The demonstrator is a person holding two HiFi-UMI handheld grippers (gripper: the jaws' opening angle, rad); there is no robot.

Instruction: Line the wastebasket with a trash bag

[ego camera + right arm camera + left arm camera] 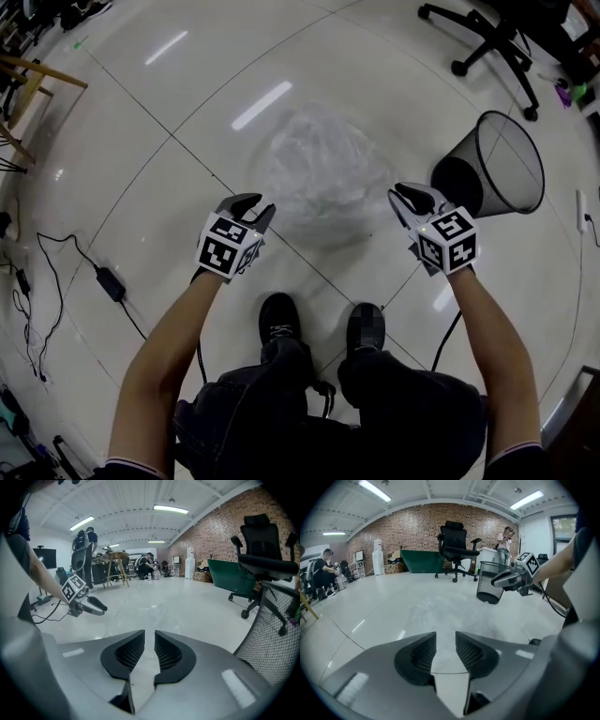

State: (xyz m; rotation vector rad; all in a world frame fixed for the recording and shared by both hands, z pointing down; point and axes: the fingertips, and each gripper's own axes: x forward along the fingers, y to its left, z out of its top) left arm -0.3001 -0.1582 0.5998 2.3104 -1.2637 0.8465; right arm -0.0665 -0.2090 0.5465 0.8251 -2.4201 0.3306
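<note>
Head view: the trash bag [323,178] is seen lying on the pale tiled floor [141,141] as a loose, translucent, puffed-up heap, directly ahead of the person's shoes [278,319]. The wastebasket [502,169], a black mesh bin, is found to the right of the bag and apart from it, with its mouth unlined. The left gripper [258,208] and the right gripper [405,197] are held on either side of the bag's near edge, both angled down toward the floor. In each gripper view the jaws are shown spread by a narrow gap, with only bare floor visible between the ribbed pads; nothing is pinched. This flanking stance is judged to be chosen so that the thin film can be taken at two points and the bag's mouth pulled open. The bag is not yet gripped, and the lining is judged hardly begun.
</note>
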